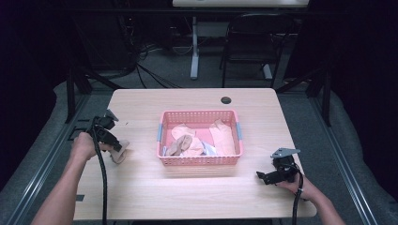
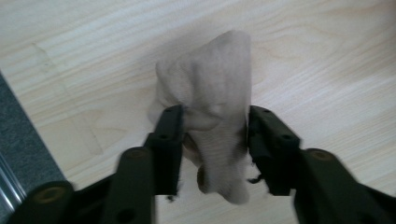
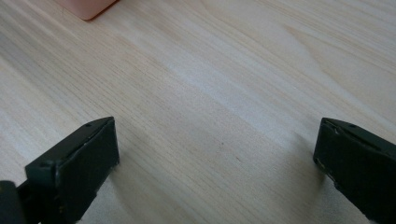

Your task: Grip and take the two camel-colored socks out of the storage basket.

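Observation:
A beige sock (image 2: 215,112) is bunched between the jaws of my left gripper (image 2: 214,135), which is shut on it just above the wooden table. In the high view the left gripper (image 1: 116,146) sits left of the pink basket (image 1: 199,161), and the sock (image 1: 119,154) hangs below it over the tabletop. Several more beige socks (image 1: 190,140) lie inside the basket. My right gripper (image 1: 262,176) rests low over the table near the front right, jaws wide open with nothing between them; bare wood shows between its fingers (image 3: 79,163).
The basket's corner (image 3: 86,7) peeks into the right gripper view at top left. A dark round hole (image 1: 226,100) is in the table near its far edge. Beyond the table stand a black chair (image 1: 253,42) and a table leg (image 1: 194,47).

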`<state>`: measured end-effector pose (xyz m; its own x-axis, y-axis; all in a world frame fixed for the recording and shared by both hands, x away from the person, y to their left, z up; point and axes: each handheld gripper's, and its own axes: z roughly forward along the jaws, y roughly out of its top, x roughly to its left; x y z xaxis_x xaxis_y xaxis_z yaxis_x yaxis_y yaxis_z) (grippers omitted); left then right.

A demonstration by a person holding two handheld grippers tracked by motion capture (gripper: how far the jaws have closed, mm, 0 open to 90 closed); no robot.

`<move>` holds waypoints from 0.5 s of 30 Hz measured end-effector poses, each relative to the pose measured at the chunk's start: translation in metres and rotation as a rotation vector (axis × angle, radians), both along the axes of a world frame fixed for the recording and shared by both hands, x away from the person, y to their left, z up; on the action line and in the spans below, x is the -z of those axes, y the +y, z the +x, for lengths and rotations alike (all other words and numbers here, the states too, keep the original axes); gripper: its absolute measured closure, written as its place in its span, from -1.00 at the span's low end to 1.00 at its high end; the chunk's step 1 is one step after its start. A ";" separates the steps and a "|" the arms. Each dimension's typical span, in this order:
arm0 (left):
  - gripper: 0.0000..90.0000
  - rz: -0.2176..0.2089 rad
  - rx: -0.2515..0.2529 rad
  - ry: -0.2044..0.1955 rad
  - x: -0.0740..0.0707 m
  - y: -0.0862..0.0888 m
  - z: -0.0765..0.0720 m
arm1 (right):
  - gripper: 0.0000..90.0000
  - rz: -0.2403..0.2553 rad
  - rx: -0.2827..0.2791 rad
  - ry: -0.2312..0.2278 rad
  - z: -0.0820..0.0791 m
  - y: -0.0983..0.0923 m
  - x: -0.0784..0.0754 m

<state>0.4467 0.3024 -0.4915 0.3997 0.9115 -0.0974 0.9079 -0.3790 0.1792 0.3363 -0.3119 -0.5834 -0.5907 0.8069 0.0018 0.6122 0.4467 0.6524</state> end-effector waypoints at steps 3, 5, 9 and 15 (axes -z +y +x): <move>-0.36 -0.006 -0.003 -0.022 -0.010 0.000 -0.002 | -1.00 0.001 -0.001 -0.003 0.000 0.000 0.000; -0.52 -0.011 0.008 -0.049 -0.023 -0.001 -0.004 | -1.00 0.001 -0.001 -0.003 0.000 0.000 0.000; -0.69 -0.021 0.043 -0.107 -0.050 -0.008 -0.010 | -1.00 0.001 0.000 -0.003 0.000 0.000 0.000; -0.99 -0.018 0.077 -0.145 -0.071 -0.021 -0.014 | -1.00 0.001 0.000 -0.004 0.000 0.000 0.000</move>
<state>0.4324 0.2818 -0.4205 0.4790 0.8764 -0.0494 0.8404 -0.4417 0.3140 0.3364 -0.3117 -0.5837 -0.5905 0.8071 0.0009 0.6100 0.4456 0.6552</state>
